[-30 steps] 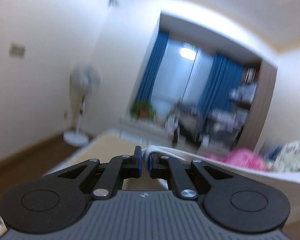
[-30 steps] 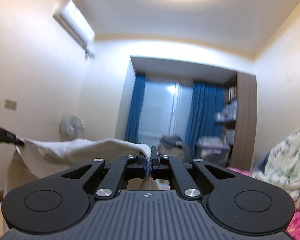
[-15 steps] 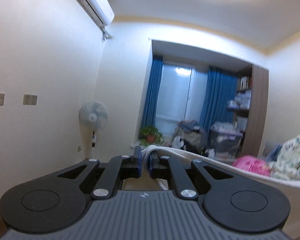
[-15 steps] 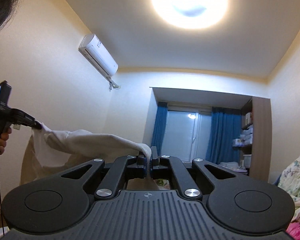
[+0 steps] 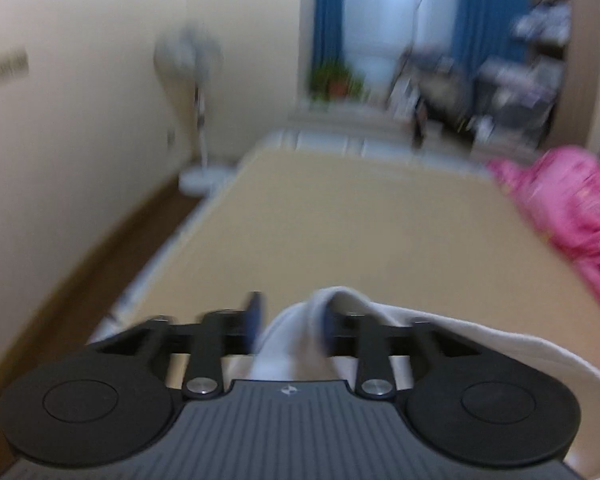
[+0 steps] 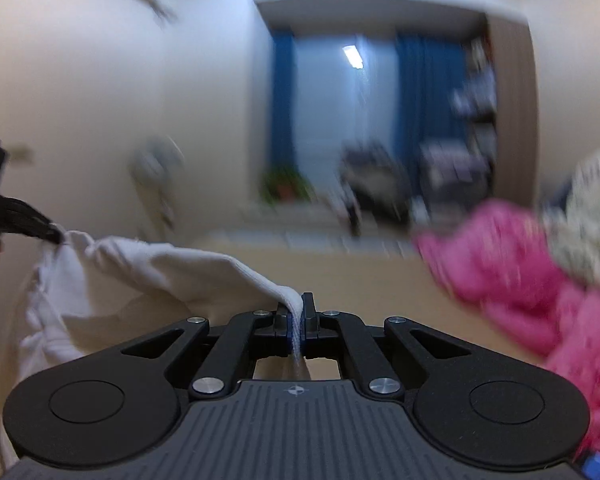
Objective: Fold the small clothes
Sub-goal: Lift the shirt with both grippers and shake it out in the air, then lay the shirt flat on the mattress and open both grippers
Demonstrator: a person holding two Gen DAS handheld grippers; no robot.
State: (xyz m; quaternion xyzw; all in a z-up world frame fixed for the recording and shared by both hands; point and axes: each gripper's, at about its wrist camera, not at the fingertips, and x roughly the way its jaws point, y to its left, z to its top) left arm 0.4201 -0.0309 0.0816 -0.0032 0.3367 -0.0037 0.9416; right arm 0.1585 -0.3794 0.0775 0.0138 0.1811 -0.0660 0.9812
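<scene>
Left gripper point(image 5: 290, 316) jaws opening around seemingly white garment point(image 6: 160, 272)

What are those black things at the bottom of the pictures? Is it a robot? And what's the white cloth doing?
It's not a robot. A person holds one hand-held gripper in each hand, like big pinching tongs. Each one carries a camera looking forward along its two fingers, so one picture comes from the left one and one from the right.

The right hand-held gripper is pinched shut on a white garment. The cloth stretches across to the left hand-held gripper, whose jaws are opening with the cloth between them.

Below is a tan surface, blurred because everything is moving. A pink bundle and a flowery cloth sit at its right side. Farther back are a standing fan, blue curtains and a plant.
</scene>
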